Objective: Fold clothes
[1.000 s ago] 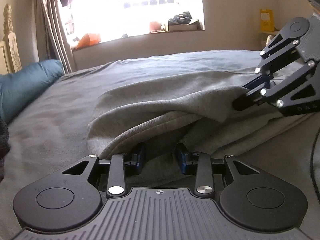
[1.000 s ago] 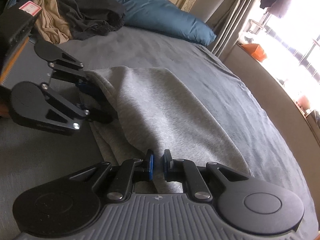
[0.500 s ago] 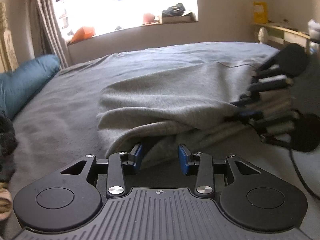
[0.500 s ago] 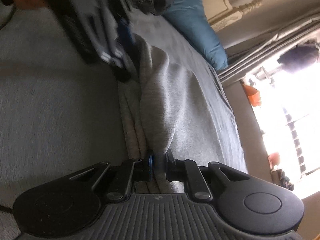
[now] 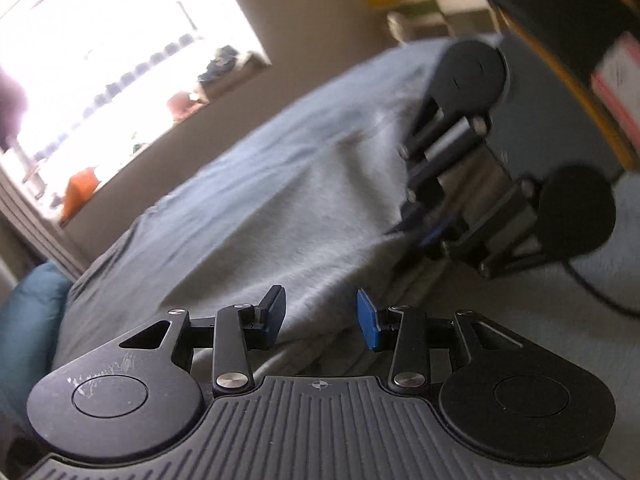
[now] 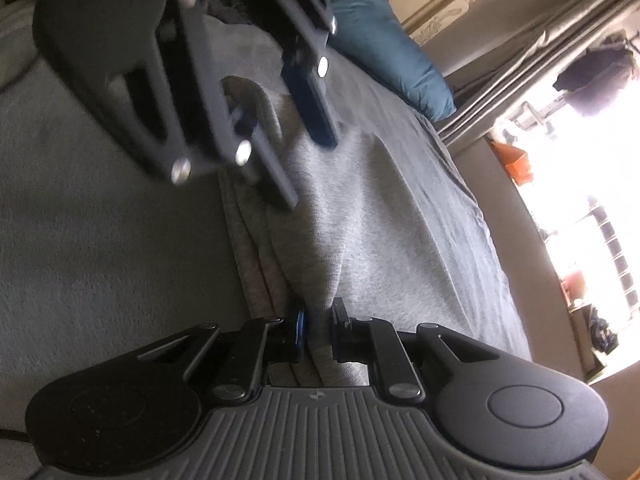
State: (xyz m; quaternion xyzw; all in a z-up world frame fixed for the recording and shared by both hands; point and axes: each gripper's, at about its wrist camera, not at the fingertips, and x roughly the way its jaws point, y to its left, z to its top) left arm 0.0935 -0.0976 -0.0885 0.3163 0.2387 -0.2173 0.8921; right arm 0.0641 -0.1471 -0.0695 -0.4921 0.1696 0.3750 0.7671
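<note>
Since the right hand-held gripper (image 6: 318,330) pinches the folded light-grey knit garment's (image 6: 384,216) edge while the left hand-held gripper (image 5: 320,318) sits spread and empty, I'd re-grip left before smoothing it onto the grey bed (image 6: 100,248).

Teal pillow (image 6: 384,48), grey bedspread (image 6: 100,260), curtain (image 6: 532,64), bright window (image 5: 100,40)

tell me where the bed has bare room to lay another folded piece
Bare bedspread lies on the near side of the grey garment, and a strip beyond it toward the window wall. Crowded: the garment's near edge, where both grippers work, and the teal pillow.
</note>
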